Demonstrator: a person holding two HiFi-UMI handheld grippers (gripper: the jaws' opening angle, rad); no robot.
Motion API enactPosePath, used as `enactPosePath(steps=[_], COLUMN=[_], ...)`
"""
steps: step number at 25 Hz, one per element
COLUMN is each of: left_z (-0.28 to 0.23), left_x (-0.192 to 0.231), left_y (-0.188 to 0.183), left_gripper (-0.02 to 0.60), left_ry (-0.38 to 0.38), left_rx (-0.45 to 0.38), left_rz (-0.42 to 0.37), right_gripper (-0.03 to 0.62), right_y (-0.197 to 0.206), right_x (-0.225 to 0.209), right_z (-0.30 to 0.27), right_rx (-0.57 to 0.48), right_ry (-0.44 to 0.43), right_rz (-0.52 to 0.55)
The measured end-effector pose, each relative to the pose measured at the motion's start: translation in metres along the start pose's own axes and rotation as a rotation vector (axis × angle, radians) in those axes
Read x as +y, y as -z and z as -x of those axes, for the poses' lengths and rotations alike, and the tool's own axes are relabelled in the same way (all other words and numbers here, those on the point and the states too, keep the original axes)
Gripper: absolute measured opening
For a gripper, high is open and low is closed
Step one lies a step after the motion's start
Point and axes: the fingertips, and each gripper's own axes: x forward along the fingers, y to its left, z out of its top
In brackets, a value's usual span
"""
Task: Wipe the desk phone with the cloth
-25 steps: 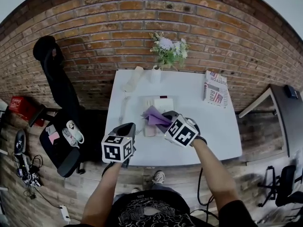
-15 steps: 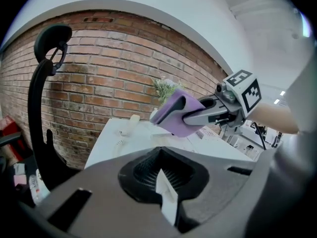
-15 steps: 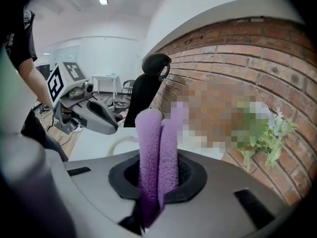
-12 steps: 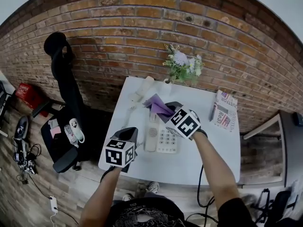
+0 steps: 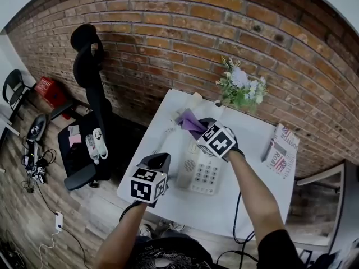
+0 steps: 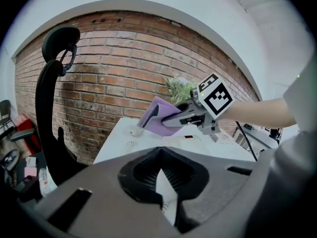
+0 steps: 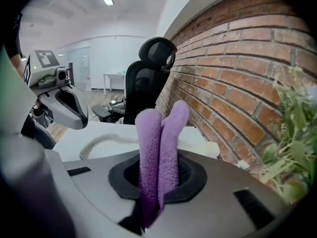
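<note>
Our right gripper (image 5: 197, 125) is clamped on the folded purple cloth (image 7: 157, 148), which sticks up between its jaws. We hold it over the far end of the white desk phone (image 5: 205, 171), close to the brick wall (image 5: 168, 32). The phone sits on the white worktop (image 5: 255, 142), with its handset (image 5: 193, 101) lying off the cradle at the far side. Our left gripper (image 5: 158, 161) hovers by the near-left edge, jaws almost together, only a sliver between them, and nothing held.
</note>
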Motion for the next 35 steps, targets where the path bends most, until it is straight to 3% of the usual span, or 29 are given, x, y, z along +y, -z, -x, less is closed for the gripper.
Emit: enactPosePath(steps=[6, 12, 35], left_z=[-0.005, -0.011, -0.038], left_x=[0.001, -0.004, -0.042], left_y=[0.01, 0.012, 0.004], left_gripper=[0.006, 0.006, 0.006], left_ry=[-0.03, -0.038, 0.038], left_rx=[0.028, 0.036, 0.042], left_rz=[0.005, -0.001, -0.061], right_gripper=[0.044, 0.044, 0.044], right_y=[0.012, 0.025, 0.089], right_x=[0.012, 0.01, -0.017], right_z=[-0.029, -0.03, 0.024], right_rx=[0.023, 0.015, 0.043], right_ry=[-0.112, -0.17, -0.083], right_rz=[-0.014, -0.106, -0.225])
